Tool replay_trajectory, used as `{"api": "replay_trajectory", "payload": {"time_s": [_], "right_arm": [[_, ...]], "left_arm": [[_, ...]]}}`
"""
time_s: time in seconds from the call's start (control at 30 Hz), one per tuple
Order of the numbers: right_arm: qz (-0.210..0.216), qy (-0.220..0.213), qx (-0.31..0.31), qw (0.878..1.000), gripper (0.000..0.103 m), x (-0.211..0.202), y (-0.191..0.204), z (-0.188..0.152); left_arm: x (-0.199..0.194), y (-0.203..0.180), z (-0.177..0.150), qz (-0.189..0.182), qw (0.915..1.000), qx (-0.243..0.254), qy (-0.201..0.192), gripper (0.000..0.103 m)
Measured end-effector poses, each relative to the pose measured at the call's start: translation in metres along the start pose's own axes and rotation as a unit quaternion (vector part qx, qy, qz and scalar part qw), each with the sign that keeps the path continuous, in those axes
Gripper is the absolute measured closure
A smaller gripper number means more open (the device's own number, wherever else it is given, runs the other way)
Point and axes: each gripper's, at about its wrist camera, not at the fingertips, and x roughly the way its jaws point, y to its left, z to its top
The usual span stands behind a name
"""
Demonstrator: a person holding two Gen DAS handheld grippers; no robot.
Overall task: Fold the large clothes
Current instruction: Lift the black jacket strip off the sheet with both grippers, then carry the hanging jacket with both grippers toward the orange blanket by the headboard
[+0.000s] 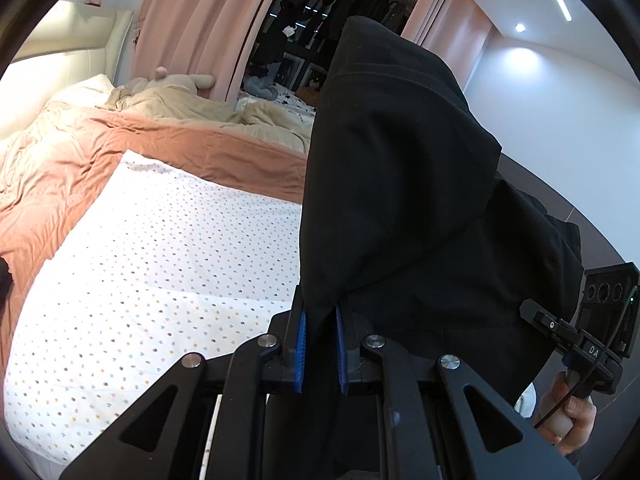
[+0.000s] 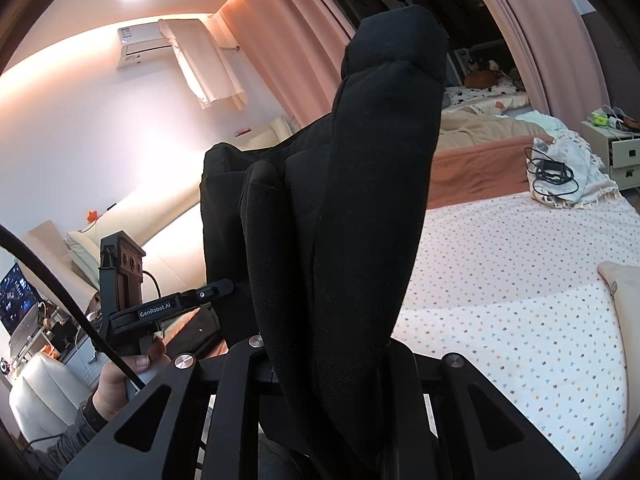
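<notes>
A large black garment [image 1: 400, 184] hangs in the air over the bed, bunched and draped. My left gripper [image 1: 320, 320] is shut on a fold of it, with the cloth pinched between the blue pads [image 1: 301, 344]. In the right wrist view the same black garment [image 2: 360, 200] rises in thick folds straight out of my right gripper [image 2: 326, 360], which is shut on it; the cloth hides its fingers. Each view shows the other gripper's body in a person's hand [image 1: 568, 420] at the side, level with the garment.
Below lies the bed's white dotted sheet [image 1: 160, 260] with a terracotta duvet [image 1: 100, 152] and beige blanket [image 1: 192, 108] behind it. A cloth with black cables [image 2: 556, 176] lies at the bed's far right, a cushion [image 2: 624, 292] at the right edge, and a nightstand [image 2: 616, 148] beyond.
</notes>
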Motion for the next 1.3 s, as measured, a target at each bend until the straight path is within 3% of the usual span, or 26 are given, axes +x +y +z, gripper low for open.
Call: {"api": "replay_trajectory", "payload": {"time_s": [0.6, 1.3], "right_arm": [[0.06, 0.029, -0.049, 0.997, 0.089, 0.103, 0.065, 0.033], [0.145, 0.103, -0.086, 0.98, 0.089, 0.224, 0.111, 0.042]], "left_arm": [[-0.085, 0.081, 0.03, 0.059, 0.9968, -0.009, -0.052, 0.09], [-0.174, 0.224, 0.031, 0.16, 0.9809, -0.063, -0.091, 0.091]]}}
